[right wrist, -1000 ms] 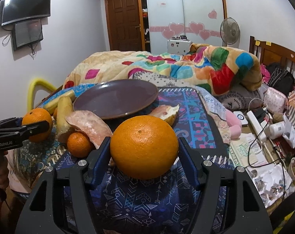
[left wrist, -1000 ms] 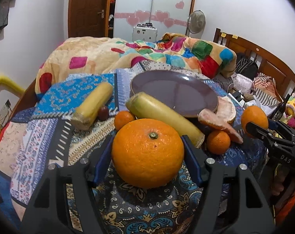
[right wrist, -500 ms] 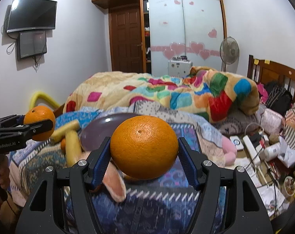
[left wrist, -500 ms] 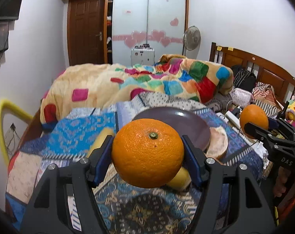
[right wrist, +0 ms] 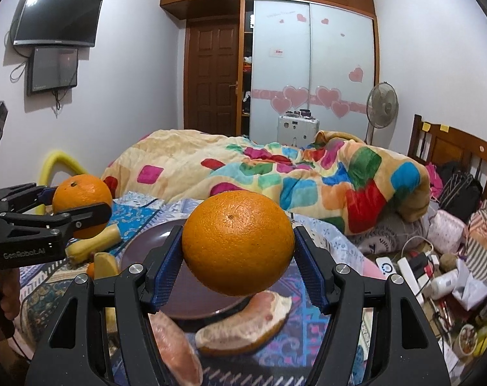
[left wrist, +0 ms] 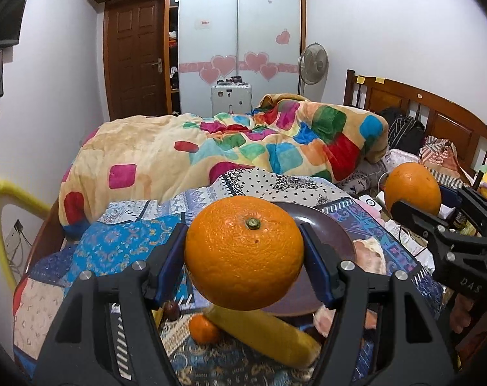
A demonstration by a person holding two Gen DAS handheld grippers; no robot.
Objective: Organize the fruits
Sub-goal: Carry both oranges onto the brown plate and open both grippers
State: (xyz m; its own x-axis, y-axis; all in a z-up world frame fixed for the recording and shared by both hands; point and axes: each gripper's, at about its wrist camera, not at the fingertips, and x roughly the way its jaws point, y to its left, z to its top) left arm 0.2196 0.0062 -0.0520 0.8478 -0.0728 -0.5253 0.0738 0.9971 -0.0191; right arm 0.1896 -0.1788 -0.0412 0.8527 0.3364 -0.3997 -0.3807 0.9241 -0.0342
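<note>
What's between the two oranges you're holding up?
Seen from the right wrist, the purple plate lies below the gap between the left gripper's orange and the right gripper's orange; only air separates them.

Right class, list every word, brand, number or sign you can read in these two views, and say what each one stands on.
"DAS": on the body of the right gripper, seen from the left wrist.
"GenRobot.AI": on the body of the left gripper, seen from the right wrist.
Wardrobe door label and the lettering above it: too small to read.
Yellow notes on the headboard: no text legible.
</note>
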